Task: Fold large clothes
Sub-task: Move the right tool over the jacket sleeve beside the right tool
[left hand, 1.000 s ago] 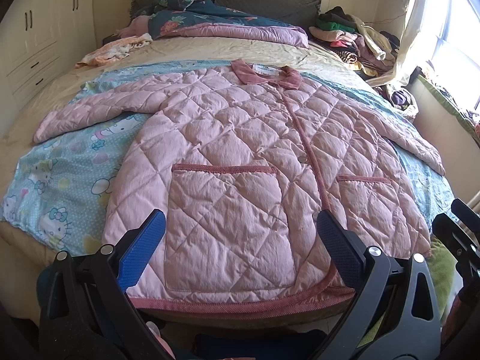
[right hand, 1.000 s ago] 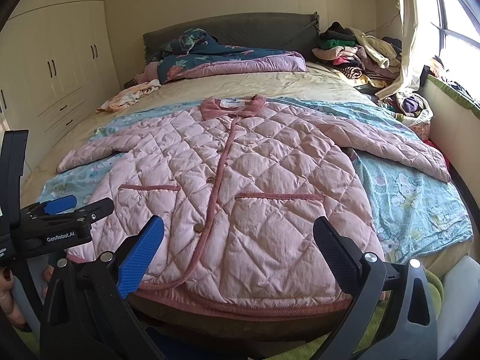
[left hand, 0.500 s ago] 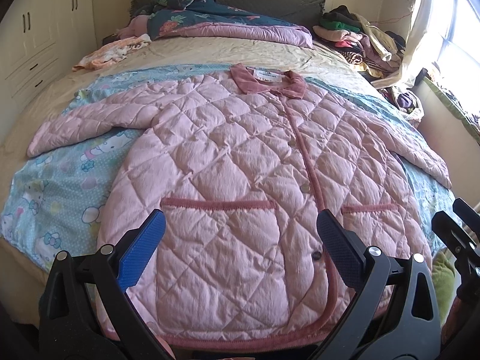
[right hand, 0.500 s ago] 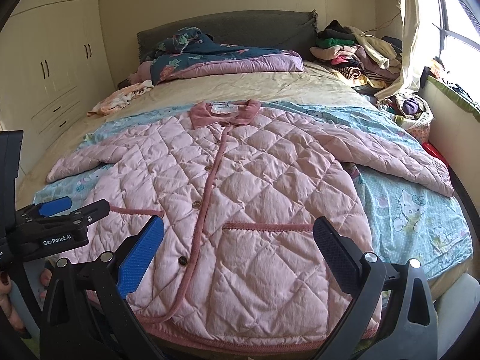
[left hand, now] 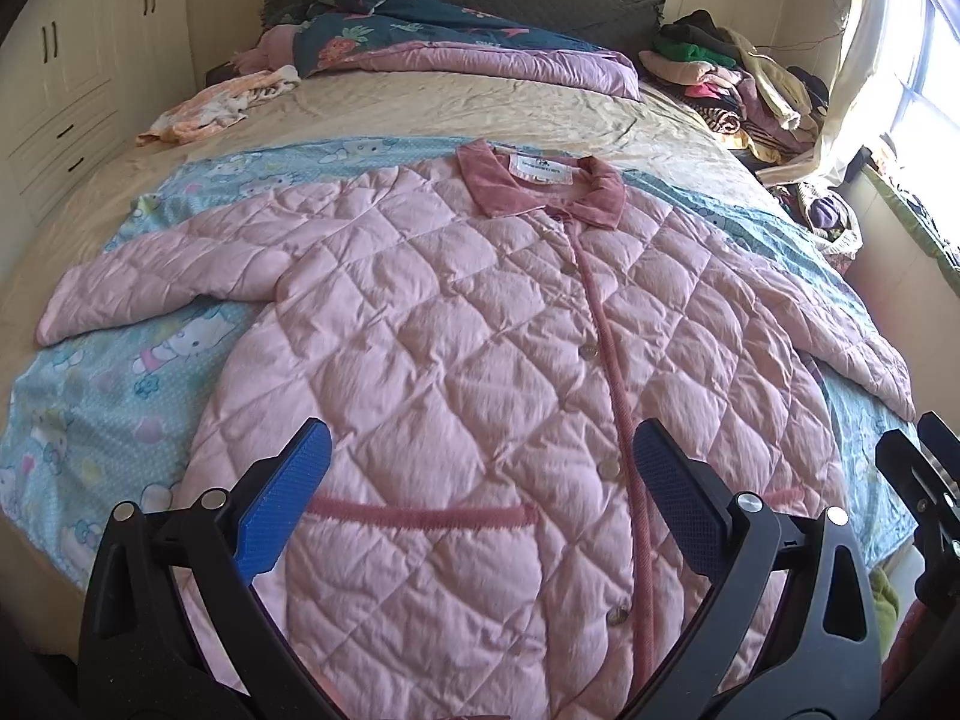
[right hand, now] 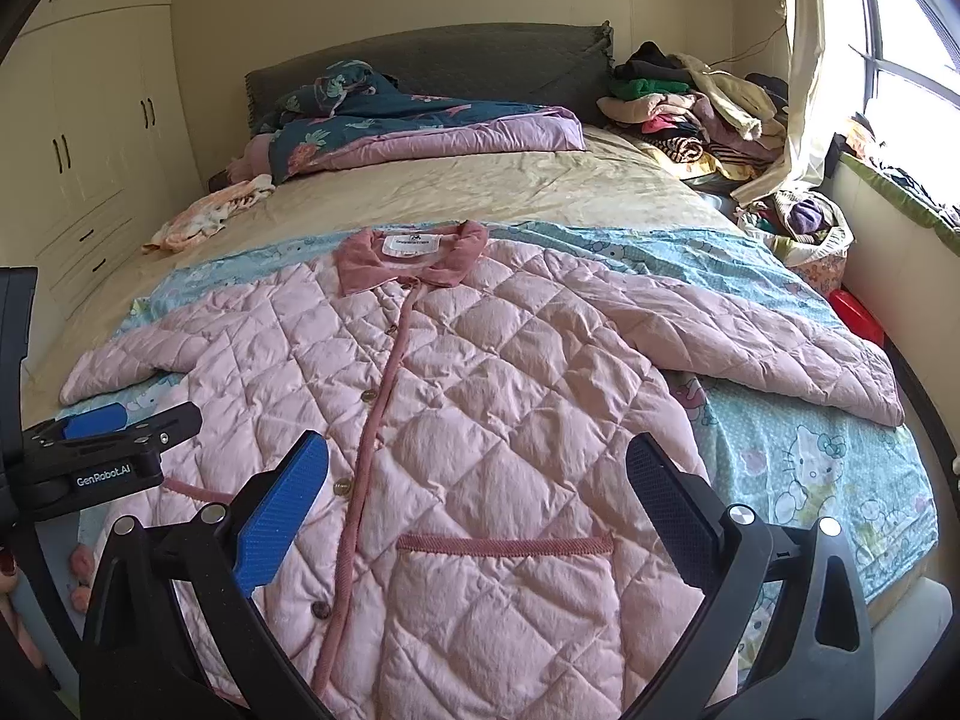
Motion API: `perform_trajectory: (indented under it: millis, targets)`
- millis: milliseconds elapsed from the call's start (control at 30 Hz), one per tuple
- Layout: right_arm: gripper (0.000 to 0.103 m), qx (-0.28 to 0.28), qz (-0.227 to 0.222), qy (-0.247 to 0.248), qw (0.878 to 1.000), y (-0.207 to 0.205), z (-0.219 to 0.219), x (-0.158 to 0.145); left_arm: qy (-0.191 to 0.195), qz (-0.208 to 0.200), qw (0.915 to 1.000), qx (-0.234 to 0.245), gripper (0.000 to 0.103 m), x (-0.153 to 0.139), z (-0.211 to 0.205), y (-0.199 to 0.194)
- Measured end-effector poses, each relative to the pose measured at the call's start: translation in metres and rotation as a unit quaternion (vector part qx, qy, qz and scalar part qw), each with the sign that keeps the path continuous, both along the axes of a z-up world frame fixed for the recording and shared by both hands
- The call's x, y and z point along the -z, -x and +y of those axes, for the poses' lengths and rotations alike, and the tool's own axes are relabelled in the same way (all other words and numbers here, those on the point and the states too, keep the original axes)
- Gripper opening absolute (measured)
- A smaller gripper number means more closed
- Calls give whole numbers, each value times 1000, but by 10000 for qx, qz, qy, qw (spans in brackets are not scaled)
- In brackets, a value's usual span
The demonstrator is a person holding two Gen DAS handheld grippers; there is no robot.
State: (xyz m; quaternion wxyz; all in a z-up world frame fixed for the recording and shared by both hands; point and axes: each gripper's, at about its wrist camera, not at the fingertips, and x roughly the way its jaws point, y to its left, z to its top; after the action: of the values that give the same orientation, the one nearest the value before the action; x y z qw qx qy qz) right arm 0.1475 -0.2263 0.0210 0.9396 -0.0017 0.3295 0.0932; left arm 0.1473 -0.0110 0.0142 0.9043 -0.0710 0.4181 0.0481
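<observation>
A pink quilted coat [left hand: 468, 324] lies flat and buttoned on the bed, collar at the far end, sleeves spread to both sides. It also shows in the right wrist view [right hand: 492, 396]. My left gripper [left hand: 480, 480] is open and empty above the coat's lower left front, over the left pocket. My right gripper [right hand: 477, 480] is open and empty above the lower right front, over the right pocket. The left gripper also shows at the left edge of the right wrist view [right hand: 96, 450]. The coat's hem is hidden below both grippers.
A blue cartoon-print sheet [left hand: 120, 396] lies under the coat on the beige bed [left hand: 420, 108]. A folded quilt [left hand: 456, 42] lies by the headboard, a heap of clothes [right hand: 690, 108] at the far right corner, a small garment [left hand: 222, 102] at far left. Wardrobes [right hand: 90, 138] stand left.
Both grippers have moved forward over the coat, from its hem to above the pockets. Both stay open. The coat has not moved.
</observation>
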Motion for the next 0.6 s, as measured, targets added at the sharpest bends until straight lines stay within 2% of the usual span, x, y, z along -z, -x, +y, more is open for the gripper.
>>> perform_trajectory:
  millis: [600]
  targets:
    - [99,507,171,-101,9985,-83,-30,6,-163,46,9996,225,94,-5,-36,-79]
